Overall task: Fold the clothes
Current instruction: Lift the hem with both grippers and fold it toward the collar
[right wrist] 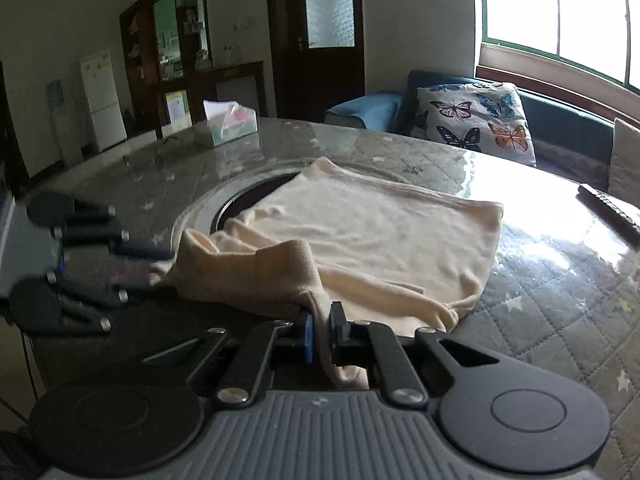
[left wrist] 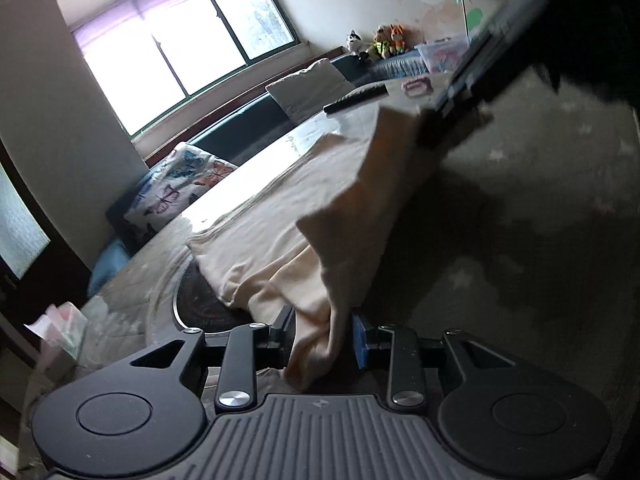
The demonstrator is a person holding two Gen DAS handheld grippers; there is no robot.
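Note:
A cream garment [right wrist: 372, 232] lies spread on the round table [right wrist: 552, 288], its near edge lifted into a fold. My right gripper [right wrist: 322, 333] is shut on a bunched bit of that edge, cloth pinched between the blue pad and the black one. In the left wrist view the right gripper [left wrist: 438, 126] holds a corner of the garment [left wrist: 304, 200] raised at upper right. My left gripper [left wrist: 322, 336] has another bunch of the cloth hanging between its jaws, with a gap beside the blue pad [left wrist: 360, 340]. It shows blurred at the left in the right wrist view, the left gripper [right wrist: 154, 268] at the garment's corner.
A dark round disc [right wrist: 240, 204] set in the table lies partly under the garment. A tissue box [right wrist: 232, 124] stands at the far side, a remote control [right wrist: 612, 212] at the right edge. A sofa with a butterfly pillow [right wrist: 476, 120] runs behind the table under the window.

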